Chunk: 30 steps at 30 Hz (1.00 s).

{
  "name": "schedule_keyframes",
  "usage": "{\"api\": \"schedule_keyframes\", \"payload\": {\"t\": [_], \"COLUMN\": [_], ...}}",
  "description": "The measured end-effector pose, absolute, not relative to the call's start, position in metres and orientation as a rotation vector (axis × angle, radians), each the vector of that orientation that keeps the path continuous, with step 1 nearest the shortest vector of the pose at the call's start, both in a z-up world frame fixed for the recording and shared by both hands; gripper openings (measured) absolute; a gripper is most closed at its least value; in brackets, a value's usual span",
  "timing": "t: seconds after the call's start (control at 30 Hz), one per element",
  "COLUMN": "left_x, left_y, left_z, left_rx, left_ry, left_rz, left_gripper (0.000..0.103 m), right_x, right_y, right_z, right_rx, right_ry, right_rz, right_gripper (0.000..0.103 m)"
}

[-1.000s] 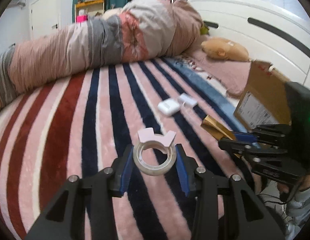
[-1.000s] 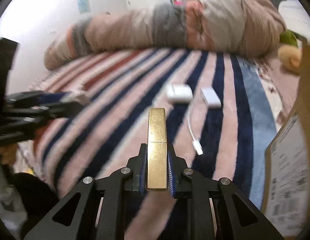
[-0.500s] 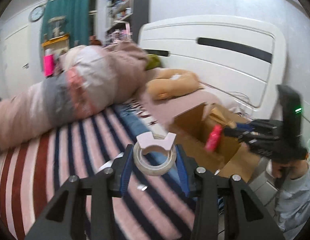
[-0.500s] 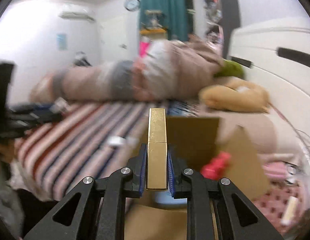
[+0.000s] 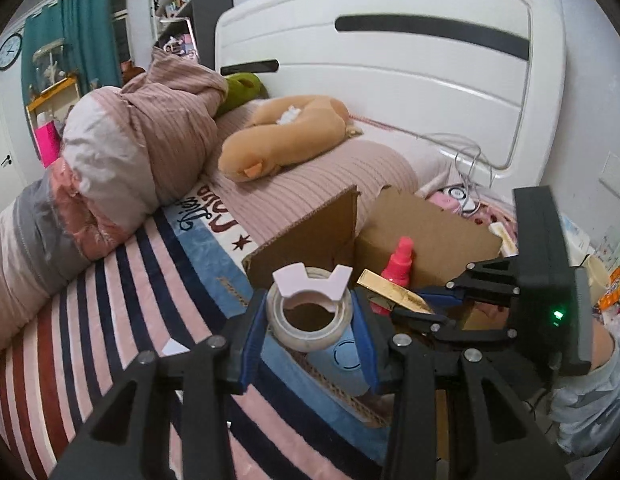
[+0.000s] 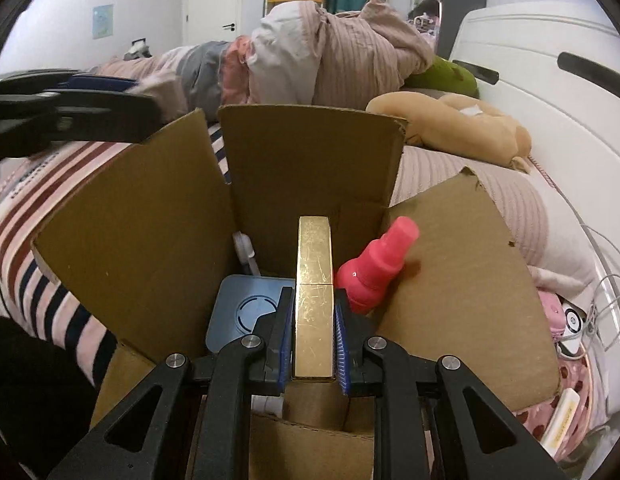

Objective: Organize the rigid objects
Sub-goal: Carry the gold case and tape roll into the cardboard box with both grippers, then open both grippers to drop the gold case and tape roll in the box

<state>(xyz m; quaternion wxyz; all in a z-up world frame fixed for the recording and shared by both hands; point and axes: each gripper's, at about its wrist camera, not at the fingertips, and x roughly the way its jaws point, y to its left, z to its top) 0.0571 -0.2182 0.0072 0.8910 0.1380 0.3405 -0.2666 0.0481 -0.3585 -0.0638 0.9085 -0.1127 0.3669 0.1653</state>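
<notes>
Left tool point(image 5: 310, 316) clamped on tape roll point(image 5: 310, 320), over box point(image 5: 310, 236) edge | right tool point(image 6: 313, 336) clamped on gold bar point(image 6: 313, 300), over open box point(image 6: 150, 220) | inside box: pink bottle point(image 6: 373, 272), blue device point(image 6: 246, 308) | box sits on striped bed point(image 5: 110, 280)

Beyond the gripper: striped bed point(image 5: 122, 300) with bunched pink duvet point(image 5: 142, 148), white headboard point(image 5: 389, 80) to the right. Farther back left: teal curtains point(image 5: 82, 36), wall clock point(image 5: 8, 51), white door point(image 6: 210, 4).
</notes>
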Motion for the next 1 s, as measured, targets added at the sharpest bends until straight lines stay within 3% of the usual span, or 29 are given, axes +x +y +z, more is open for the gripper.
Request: {"api": "schedule_keyframes", "payload": {"t": [1.0], "left_x": [0.073], "left_y": [-0.223], "left_z": [-0.009], "left_rx": [0.300], "left_ry": [0.776], "left_rz": [-0.592], "left_gripper": [0.038], "right_x": [0.039], "right_y": [-0.354], "right_z": [-0.056], "right_rx": [-0.268], "right_ry": [0.742], "right_rz": [0.315], "right_gripper": [0.018]}}
